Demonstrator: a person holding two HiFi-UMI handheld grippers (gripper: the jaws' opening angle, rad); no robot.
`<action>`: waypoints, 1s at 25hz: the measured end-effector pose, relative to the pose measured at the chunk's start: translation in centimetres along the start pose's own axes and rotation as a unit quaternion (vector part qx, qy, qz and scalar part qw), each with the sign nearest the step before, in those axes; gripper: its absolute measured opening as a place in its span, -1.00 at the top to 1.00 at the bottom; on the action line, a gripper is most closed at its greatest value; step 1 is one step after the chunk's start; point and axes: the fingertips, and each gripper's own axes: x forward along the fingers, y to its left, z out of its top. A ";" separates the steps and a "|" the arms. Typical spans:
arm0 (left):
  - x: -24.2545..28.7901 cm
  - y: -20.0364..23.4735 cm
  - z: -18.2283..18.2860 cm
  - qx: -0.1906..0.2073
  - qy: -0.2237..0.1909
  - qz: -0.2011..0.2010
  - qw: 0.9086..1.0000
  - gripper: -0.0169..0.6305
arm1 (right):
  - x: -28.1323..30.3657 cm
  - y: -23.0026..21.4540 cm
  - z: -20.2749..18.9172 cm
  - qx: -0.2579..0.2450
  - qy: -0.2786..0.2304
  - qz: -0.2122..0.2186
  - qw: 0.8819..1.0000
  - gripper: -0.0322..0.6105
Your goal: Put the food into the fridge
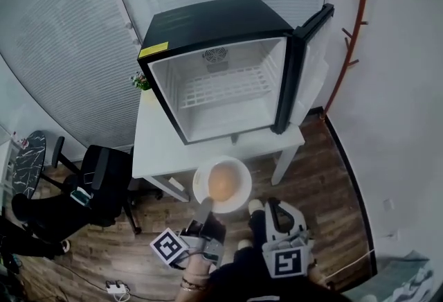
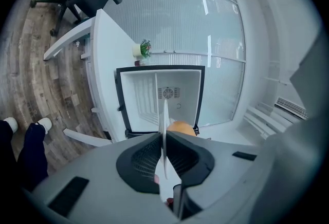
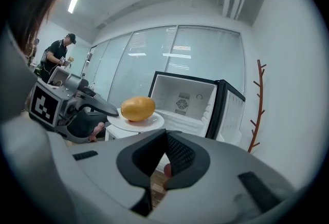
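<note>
One plate w/ a round orange fruit hangs off the counter's front edge, rim pinched in left hand-held gripper; right hand-held gripper closed, empty. Fruit prob. rolls; plate breakable, keep level.

Head view looks steeply down from above onto an open black mini fridge with white interior. Left gripper view, rolled sideways, faces its opening from nearby. Right gripper view looks slightly upward at it from low down. All three share it.

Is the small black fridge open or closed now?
Open. The door of the small black fridge is swung wide, showing its white interior and wire shelf.
</note>
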 end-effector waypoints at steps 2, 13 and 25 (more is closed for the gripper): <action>0.8 -0.2 0.5 0.005 0.000 -0.004 1.000 0.88 | 1.2 -0.3 0.6 0.000 -0.007 0.001 1.000 0.91; 6.9 -1.5 3.5 0.009 -0.003 -0.016 1.000 0.89 | 8.5 -3.0 2.5 0.026 -0.020 0.024 0.999 0.91; 14.8 -2.9 6.8 0.035 -0.005 -0.022 0.999 0.89 | 15.7 -7.1 3.8 0.038 -0.027 0.034 0.998 0.91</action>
